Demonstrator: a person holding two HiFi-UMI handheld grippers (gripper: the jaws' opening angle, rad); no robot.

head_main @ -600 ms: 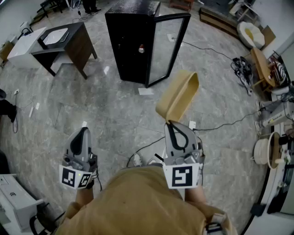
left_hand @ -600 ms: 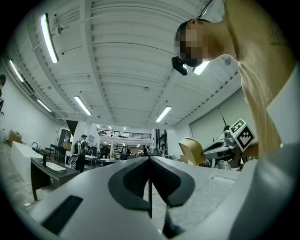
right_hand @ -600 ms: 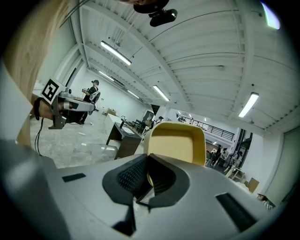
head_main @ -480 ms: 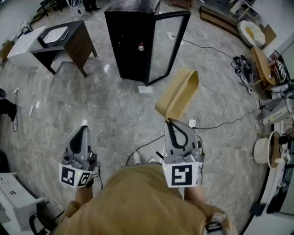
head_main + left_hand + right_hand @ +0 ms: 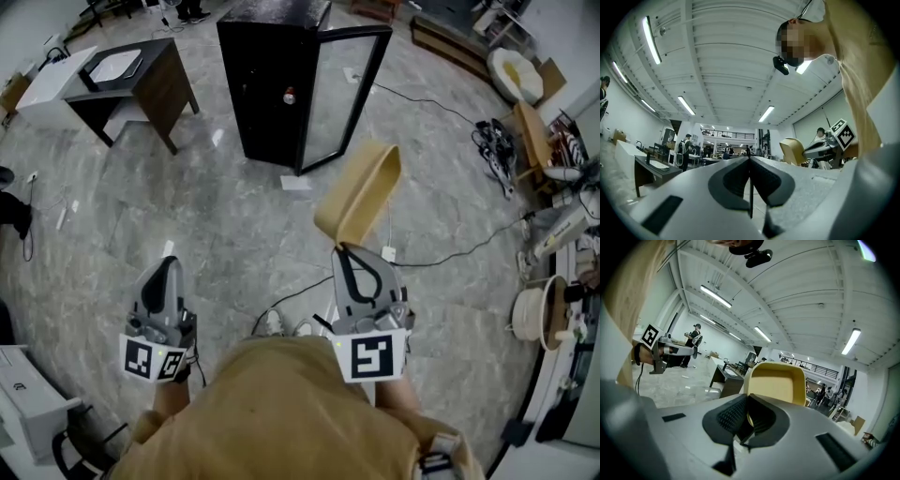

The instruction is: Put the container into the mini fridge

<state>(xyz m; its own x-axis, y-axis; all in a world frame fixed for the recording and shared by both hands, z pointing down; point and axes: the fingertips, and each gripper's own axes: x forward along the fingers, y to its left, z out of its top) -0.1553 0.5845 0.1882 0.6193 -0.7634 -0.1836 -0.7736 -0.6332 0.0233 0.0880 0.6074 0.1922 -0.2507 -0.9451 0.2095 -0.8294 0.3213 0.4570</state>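
Clamped shut with the right gripper (image 5: 345, 253) on the near rim of the container (image 5: 361, 192), thin wall pinched between the pads. Confirmed in the right gripper view (image 5: 747, 420): tan tub (image 5: 776, 383) standing up from the jaws, hollow side turned back toward the camera. Carried in the air over the floor, not yet in the fridge (image 5: 272, 84).

Long axis pointing away from the jaws toward far, leaning slightly right.

Far and left of the tub's tip: the fridge, dark front facing near. Door (image 5: 342, 94) hinged on the right edge and swung wide to the right, leaving the opening free from the near side. At present lined up more with the glass door than with the opening, and well apart from both.

Likely needed: carrying far while shifting left, to clear the door and meet the opening squarely, tip first.

Closed and empty on the left gripper (image 5: 169, 267), jaws meeting with nothing between them (image 5: 750, 187). Held low at near left, no nearer the fridge than the right, and not needed for the door.
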